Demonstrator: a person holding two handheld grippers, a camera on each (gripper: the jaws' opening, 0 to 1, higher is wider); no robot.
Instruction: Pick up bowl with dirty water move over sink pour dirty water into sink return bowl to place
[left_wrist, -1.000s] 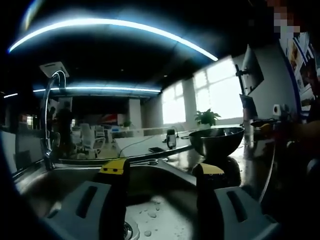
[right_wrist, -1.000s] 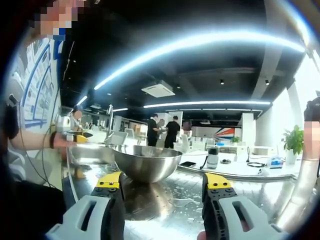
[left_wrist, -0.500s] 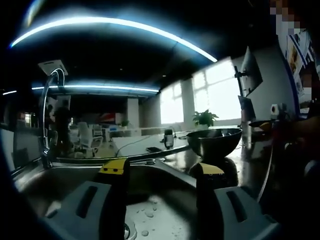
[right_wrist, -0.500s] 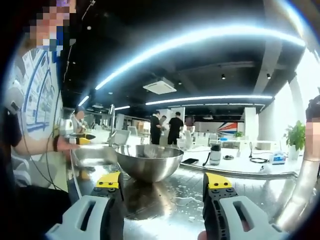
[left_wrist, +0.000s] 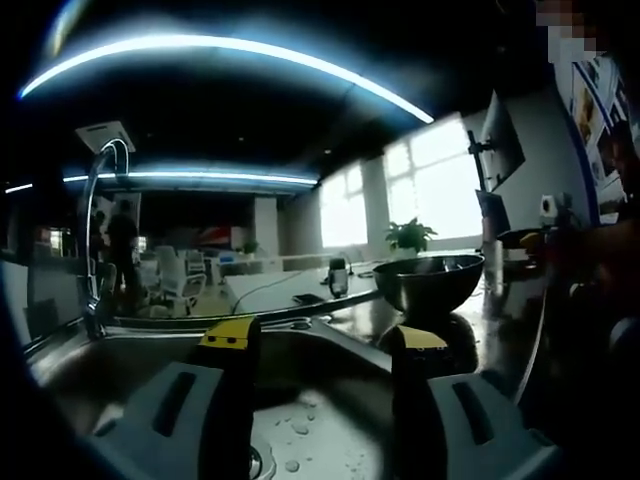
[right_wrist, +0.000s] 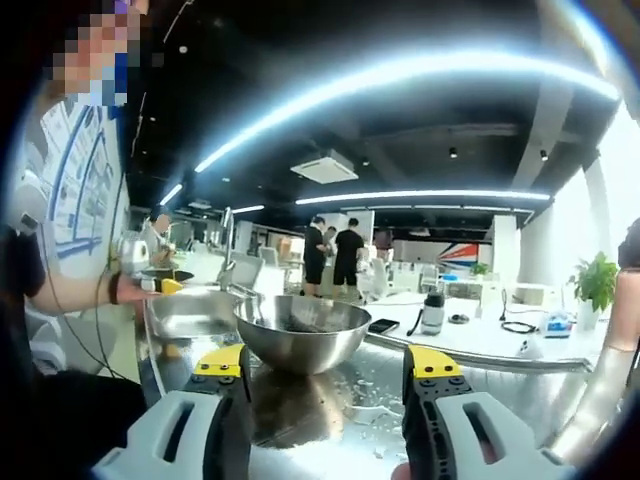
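In my left gripper view, the tall curved faucet (left_wrist: 98, 215) rises at the far left over the steel sink (left_wrist: 120, 365), whose wet basin lies under my left gripper (left_wrist: 322, 345); its two yellow-tipped jaws stand wide apart with nothing between them, poised above the droplets near the drain (left_wrist: 256, 462). Further right, the metal bowl (left_wrist: 429, 283) sits upright on the wet counter (left_wrist: 360, 318) just beyond the sink's edge, apart from my jaws, and behind it a small dark bottle (left_wrist: 340, 276) and a potted plant (left_wrist: 412, 235) stand by the bright windows. At the far right of that view I see a forearm (left_wrist: 600, 255) reaching in. In my right gripper view, starting from the left, a person's arm (right_wrist: 75, 290) stretches toward the sink basin (right_wrist: 190, 310), with the faucet (right_wrist: 227, 235) behind it. The bowl (right_wrist: 302, 333) rests on the puddled steel counter (right_wrist: 350, 395) ahead of my right gripper (right_wrist: 328, 370), slightly left of centre, not touched by either jaw; those jaws are also spread wide and hold nothing. I cannot tell how much water the bowl holds. Beyond it, two people (right_wrist: 333, 258) stand in the background, then the small bottle (right_wrist: 432, 312), and a plant (right_wrist: 596, 283) at the right.
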